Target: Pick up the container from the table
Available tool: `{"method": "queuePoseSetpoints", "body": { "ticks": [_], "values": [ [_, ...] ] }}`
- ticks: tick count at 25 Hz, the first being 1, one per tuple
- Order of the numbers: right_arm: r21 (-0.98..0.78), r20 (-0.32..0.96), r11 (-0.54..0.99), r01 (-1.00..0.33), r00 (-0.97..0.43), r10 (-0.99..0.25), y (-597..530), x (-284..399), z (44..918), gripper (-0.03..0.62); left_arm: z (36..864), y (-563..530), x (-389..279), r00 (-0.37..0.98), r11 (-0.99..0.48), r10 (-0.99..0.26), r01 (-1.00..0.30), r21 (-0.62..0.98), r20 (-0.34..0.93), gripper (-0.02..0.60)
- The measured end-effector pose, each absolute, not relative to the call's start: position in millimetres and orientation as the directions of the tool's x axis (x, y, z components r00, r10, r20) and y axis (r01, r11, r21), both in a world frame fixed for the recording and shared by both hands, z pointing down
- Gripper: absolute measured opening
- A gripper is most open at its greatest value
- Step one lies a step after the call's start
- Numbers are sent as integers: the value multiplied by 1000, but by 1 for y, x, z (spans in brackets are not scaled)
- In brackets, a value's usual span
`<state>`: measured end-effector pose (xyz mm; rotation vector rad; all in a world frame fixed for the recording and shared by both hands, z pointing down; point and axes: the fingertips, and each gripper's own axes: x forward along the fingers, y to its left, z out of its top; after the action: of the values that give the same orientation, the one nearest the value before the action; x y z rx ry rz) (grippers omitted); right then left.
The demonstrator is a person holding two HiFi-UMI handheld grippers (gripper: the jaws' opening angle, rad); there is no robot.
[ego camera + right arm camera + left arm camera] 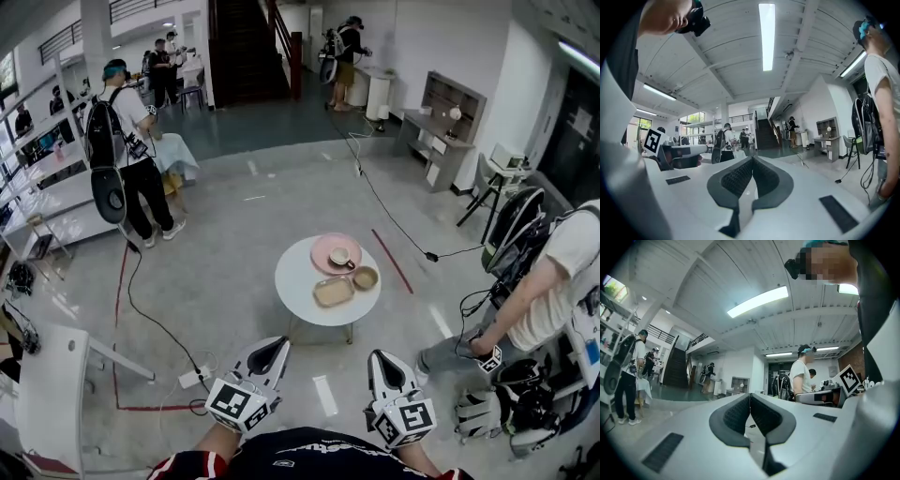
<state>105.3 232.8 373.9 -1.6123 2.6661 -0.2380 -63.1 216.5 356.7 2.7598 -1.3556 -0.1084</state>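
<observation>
A small round white table (300, 291) stands ahead on the floor. On it lie a tan rectangular container (334, 292), a pink plate (323, 247) with a cup (340, 258) on it, and a small brown bowl (365, 277). My left gripper (270, 350) and right gripper (387, 361) are held low and near me, well short of the table. Both point level, away from the table top. In each gripper view the dark pads meet with nothing between them: left gripper (750, 397), right gripper (753, 161). The table does not show in either gripper view.
A person in a white shirt (548, 291) crouches at the right beside bags. Another person (131, 164) stands at the back left by white shelving. Black cables (150, 314) and red floor tape (392, 261) run near the table. A white desk (52, 394) sits at the near left.
</observation>
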Motion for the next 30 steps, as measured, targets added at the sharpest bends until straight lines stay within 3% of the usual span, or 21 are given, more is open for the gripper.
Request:
{"method": "queuePoseSetpoints", "body": {
  "ticks": [13, 30],
  "values": [
    [-152, 75, 452, -879, -466, -881, 230, 99, 380, 2, 363, 216, -62, 625, -626, -780, -775, 85, -34, 25],
    [-137, 83, 437, -889, -450, -889, 218, 51, 385, 2, 368, 198, -110, 641, -641, -767, -760, 105, -40, 25]
  ]
}}
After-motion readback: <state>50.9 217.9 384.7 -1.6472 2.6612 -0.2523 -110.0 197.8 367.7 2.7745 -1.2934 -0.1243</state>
